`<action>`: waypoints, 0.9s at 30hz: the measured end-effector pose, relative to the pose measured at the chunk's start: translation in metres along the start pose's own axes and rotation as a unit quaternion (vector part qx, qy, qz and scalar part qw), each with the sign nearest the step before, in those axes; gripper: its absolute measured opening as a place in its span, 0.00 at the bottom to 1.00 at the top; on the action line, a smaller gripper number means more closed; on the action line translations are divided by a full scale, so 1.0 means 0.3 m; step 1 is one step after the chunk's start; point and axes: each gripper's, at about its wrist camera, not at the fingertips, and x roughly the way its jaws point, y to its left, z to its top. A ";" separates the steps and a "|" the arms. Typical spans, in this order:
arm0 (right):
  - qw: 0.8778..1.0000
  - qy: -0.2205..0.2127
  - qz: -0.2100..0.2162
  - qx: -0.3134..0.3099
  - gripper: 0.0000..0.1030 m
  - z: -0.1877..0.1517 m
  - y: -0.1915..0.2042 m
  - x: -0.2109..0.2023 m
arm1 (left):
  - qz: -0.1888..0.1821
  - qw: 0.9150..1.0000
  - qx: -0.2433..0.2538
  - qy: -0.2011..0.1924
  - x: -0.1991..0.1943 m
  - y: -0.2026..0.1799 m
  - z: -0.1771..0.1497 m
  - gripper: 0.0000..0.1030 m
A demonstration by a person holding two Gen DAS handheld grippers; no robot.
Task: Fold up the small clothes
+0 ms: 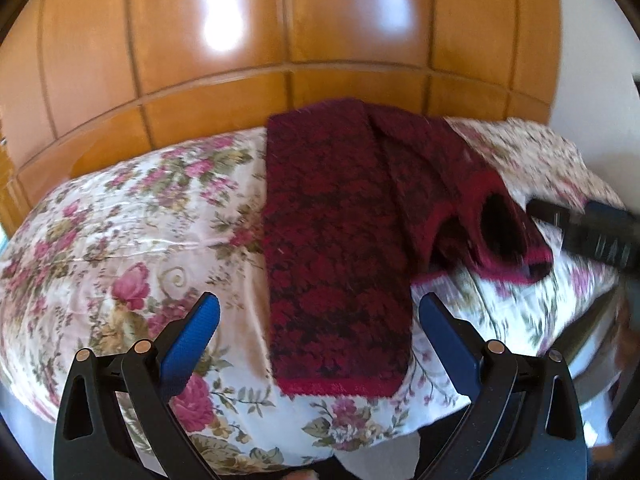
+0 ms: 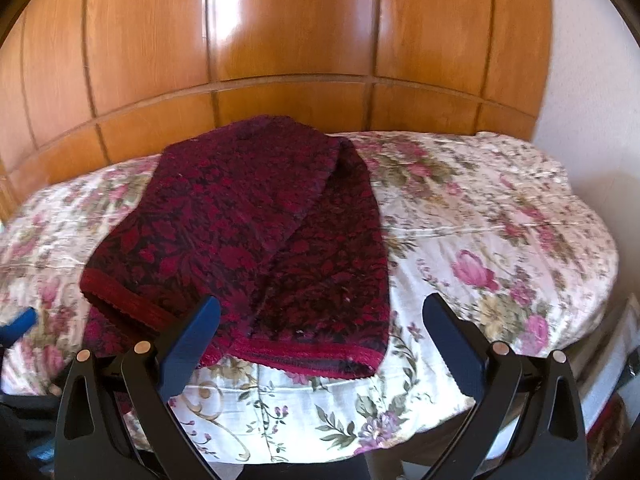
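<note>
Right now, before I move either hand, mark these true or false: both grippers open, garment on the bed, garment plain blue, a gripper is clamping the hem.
1. Both the left gripper and right gripper are open. True.
2. The dark red garment lies on the floral bedspread. True.
3. The garment is plain blue. False: it is dark red with a black pattern.
4. A gripper is clamping the hem. False: neither grips it.

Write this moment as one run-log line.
left gripper: open, empty | right gripper: open, empty | red knit garment: partly folded on floral bedspread
</note>
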 end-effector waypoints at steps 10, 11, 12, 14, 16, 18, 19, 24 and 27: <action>0.986 0.004 0.158 -0.059 0.98 0.100 0.080 0.031 | -0.014 0.997 0.071 0.039 0.089 -0.060 -0.084 0.78; 0.982 0.010 0.176 -0.066 0.98 0.103 0.106 0.035 | -0.015 0.997 0.069 0.043 0.095 -0.058 -0.087 0.75; 0.979 0.015 0.190 -0.072 0.98 0.105 0.133 0.037 | -0.020 0.997 0.064 0.043 0.099 -0.050 -0.089 0.66; 0.975 0.017 0.204 -0.082 0.98 0.108 0.179 0.043 | -0.028 0.997 0.056 0.043 0.102 -0.033 -0.089 0.54; 0.971 0.021 0.217 -0.095 0.98 0.113 0.222 0.046 | -0.036 0.998 0.047 0.036 0.093 -0.010 -0.084 0.36; 0.970 0.021 0.212 -0.116 0.91 0.108 0.264 0.044 | -0.047 0.998 0.033 0.027 0.077 0.015 -0.076 0.24; 0.970 0.021 0.207 -0.128 0.73 0.104 0.281 0.045 | -0.055 0.998 0.023 0.023 0.067 0.029 -0.072 0.23; 0.973 0.019 0.182 -0.138 0.24 0.107 0.278 0.055 | -0.090 0.995 -0.052 0.006 0.008 0.140 -0.023 0.21; 0.975 0.013 0.187 -0.116 0.18 0.135 0.210 0.039 | -0.113 0.988 -0.101 -0.014 -0.034 0.226 0.025 0.21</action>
